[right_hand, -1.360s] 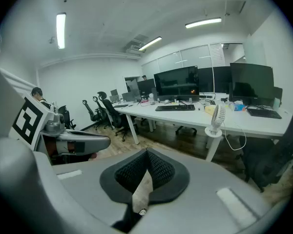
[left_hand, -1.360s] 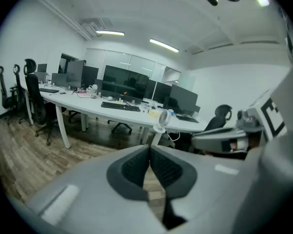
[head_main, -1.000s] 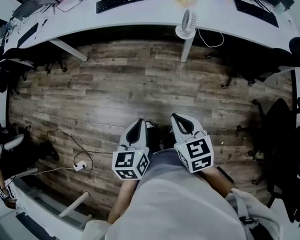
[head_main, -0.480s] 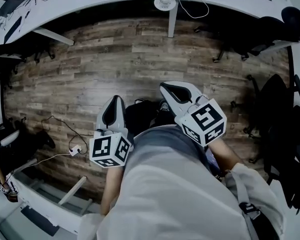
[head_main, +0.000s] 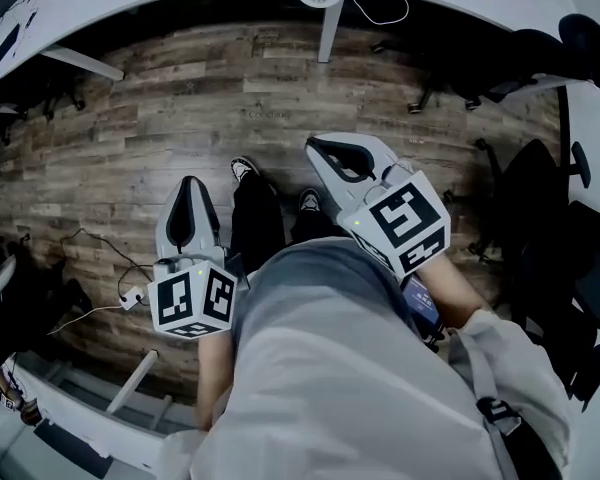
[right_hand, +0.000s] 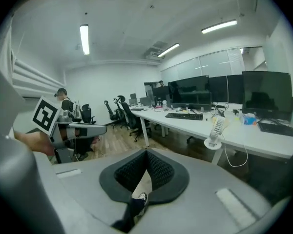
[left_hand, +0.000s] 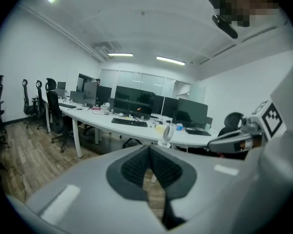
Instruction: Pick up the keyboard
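Keyboard (left_hand: pixel 129 122) on desk (left_hand: pixel 95 118); fan (left_hand: pixel 167 134) right of it; monitors (left_hand: pixel 136 101) behind.

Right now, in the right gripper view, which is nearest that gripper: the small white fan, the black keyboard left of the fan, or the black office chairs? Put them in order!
1. Small white fan, near edge of the white desk, right.
2. Black keyboard, farther along the desk.
3. Black office chairs, beyond, left.

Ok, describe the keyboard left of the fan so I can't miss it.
Look at the long white desk with the row of monitors. A small white fan stands at its front edge. The keyboard is the black one left of the fan; a second keyboard lies to its right.
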Available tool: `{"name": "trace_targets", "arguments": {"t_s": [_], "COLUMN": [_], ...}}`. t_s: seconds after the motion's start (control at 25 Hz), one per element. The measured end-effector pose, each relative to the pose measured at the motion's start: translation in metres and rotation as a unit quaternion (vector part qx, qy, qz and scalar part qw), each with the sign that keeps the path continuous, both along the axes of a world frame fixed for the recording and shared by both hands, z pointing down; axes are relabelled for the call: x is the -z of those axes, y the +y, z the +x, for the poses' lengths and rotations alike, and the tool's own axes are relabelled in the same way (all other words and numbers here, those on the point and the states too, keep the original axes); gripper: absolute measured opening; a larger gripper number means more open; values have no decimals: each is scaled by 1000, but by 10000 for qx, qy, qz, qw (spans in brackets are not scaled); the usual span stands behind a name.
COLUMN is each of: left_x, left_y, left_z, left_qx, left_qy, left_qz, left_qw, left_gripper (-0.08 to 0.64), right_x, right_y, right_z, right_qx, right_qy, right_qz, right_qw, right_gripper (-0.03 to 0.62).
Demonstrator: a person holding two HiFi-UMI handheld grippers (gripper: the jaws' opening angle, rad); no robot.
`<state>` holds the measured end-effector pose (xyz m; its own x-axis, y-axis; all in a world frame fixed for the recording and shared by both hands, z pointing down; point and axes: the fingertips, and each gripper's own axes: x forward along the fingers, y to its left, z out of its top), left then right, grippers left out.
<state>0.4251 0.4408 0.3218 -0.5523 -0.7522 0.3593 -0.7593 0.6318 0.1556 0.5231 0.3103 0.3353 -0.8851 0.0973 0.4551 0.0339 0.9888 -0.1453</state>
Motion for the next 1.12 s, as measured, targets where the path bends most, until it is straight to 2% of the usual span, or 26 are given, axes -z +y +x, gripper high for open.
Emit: {"name": "trace_targets", "arguments": {"t_s": [0.2,0.44,0.8,1.12], "left_x": [-5,1,5,18], "left_y": [-9,-17,-36,-38], "left_z": [-26,-84,-165,-230], "left_qx": [-154,-178,-411,-548], "left_qy": [129,183,240,190], "left_qz": [112,166,178,365], "left_qw": [9997,9995,9987,9976], "left_gripper": [0,0,0,0], "right_x": [6,16,14,22], "right_y": [-2,-7,-18,-17], "right_z": [-33,-86,-163,-234], "right_qx": [18,85,-63,-115], "right_qy": [42,78,204,256], "right_qz": [55,211,24,-35], "right_qw": [10000,9997,9998,9996], "right_gripper": [-5,-5,-4,-5]}}
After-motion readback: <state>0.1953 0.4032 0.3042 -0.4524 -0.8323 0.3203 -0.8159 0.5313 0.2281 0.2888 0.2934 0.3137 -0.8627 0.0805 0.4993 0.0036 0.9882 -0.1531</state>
